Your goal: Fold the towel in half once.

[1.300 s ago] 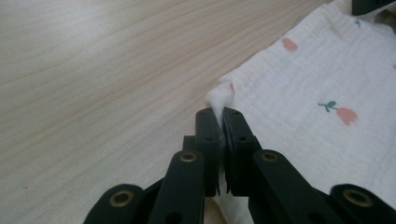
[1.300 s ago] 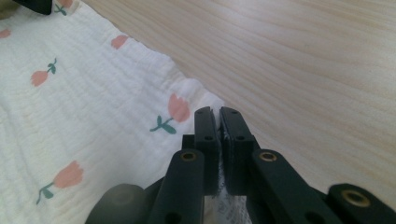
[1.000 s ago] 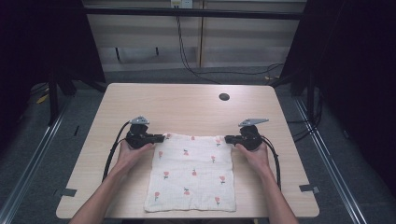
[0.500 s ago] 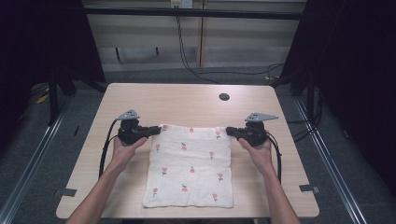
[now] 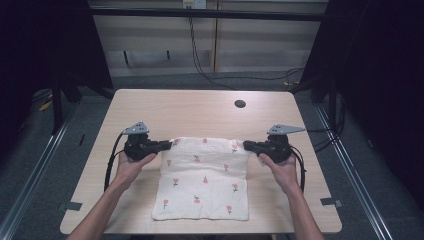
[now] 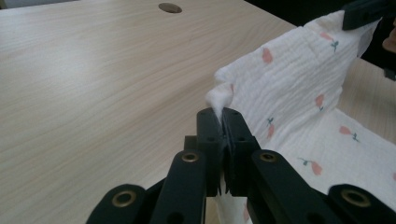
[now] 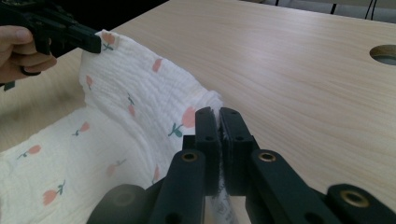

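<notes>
The cloth [image 5: 204,177], a white crinkled muslin printed with small red flowers, looks light, soft and limp, so I judge it will sag and fold wherever it is unsupported; its weave should give the pads good friction, but a thin pinch at a corner could slip out, so the far corners are the right places to hold. It lies on the near half of the table [image 5: 200,110], its far edge raised off the wood and its near part flat. The left gripper [image 5: 169,145] has its jaws clamped tight on the far left corner, at about ten o'clock from the cloth's middle. The right gripper [image 5: 246,145] is likewise closed on the far right corner, at about two o'clock, the fabric drooping between them.
</notes>
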